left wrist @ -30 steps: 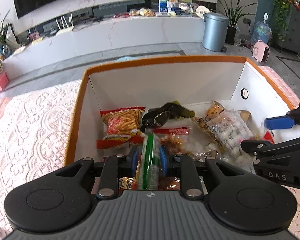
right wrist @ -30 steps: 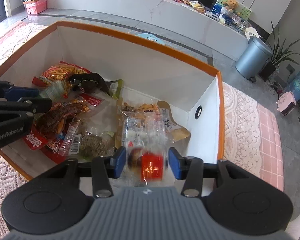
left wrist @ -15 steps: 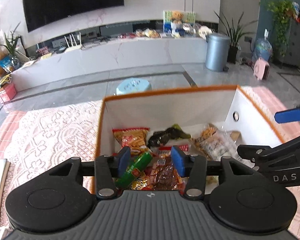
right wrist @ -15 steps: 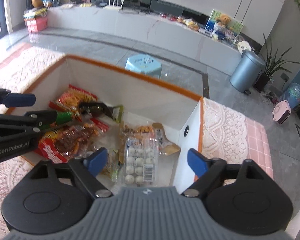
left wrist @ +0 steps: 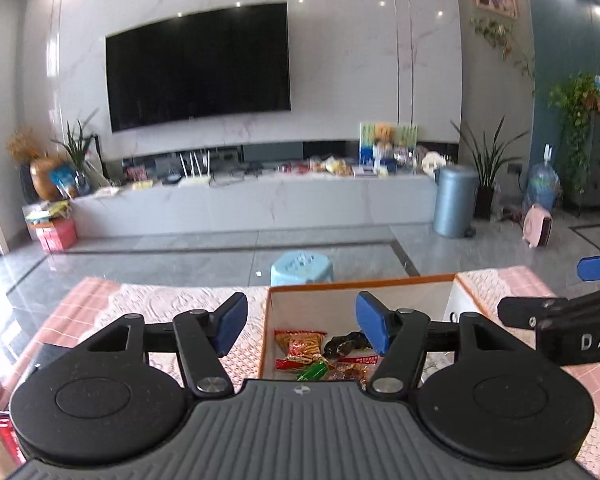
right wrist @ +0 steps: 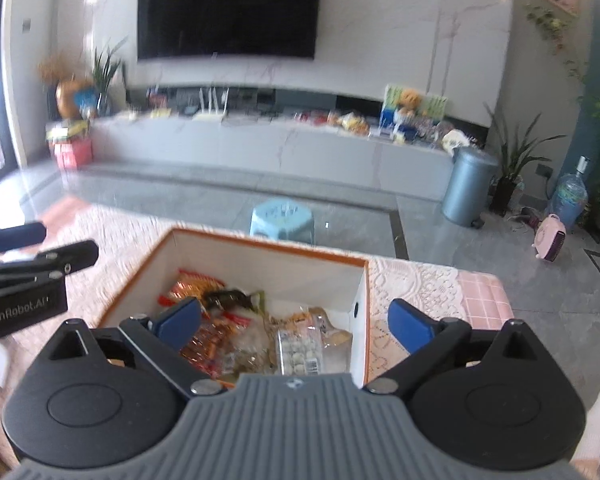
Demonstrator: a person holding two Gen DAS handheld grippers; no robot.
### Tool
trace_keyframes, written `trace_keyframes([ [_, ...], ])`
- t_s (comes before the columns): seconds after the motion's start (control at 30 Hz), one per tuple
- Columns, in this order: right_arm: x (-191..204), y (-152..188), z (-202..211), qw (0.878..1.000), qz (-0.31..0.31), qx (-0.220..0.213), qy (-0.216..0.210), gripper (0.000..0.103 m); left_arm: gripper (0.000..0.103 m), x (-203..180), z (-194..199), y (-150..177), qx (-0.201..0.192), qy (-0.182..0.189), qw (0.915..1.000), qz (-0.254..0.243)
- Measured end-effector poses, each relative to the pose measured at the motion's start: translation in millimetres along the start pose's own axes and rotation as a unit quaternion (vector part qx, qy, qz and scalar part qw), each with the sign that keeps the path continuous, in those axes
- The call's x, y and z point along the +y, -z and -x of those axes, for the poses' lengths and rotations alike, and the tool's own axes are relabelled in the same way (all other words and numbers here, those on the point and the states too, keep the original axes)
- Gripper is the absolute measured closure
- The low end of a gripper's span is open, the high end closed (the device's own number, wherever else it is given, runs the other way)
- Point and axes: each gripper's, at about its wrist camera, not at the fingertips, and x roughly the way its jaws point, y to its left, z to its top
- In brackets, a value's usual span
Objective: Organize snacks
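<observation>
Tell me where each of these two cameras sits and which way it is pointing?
Left wrist: on the left gripper, looking along its open fingers over the orange-rimmed box toward the TV; the right gripper shows at the right edge.
Right wrist: on the right gripper, open, above the same box, facing the TV; the left gripper shows at left.
Shared: box, snacks, blue stool, TV, bin.
</observation>
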Motion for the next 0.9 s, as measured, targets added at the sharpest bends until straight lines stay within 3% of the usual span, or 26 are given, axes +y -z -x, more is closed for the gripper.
trace_keyframes([
  [0.3,5.6,39.3,79.1,0.995,-0.052,-0.081,0.025,0.004,0.022,-7.3,43.0,21.8,-0.042,-0.040,0.9980,-0.024],
  [0.53,20.5,83.4,106.2,0.991,-0.051,-0.117,0.051,0.004,0.018,-4.5,54.0,42.8,-0.041,-0.033,0.9985,-0.013],
  [0.9,26.0,130.3,93.7,0.993,-0.053,-0.097,0.049,0.004,0.016,2.3,38.4,79.7,0.020,-0.006,0.9998,-0.002],
])
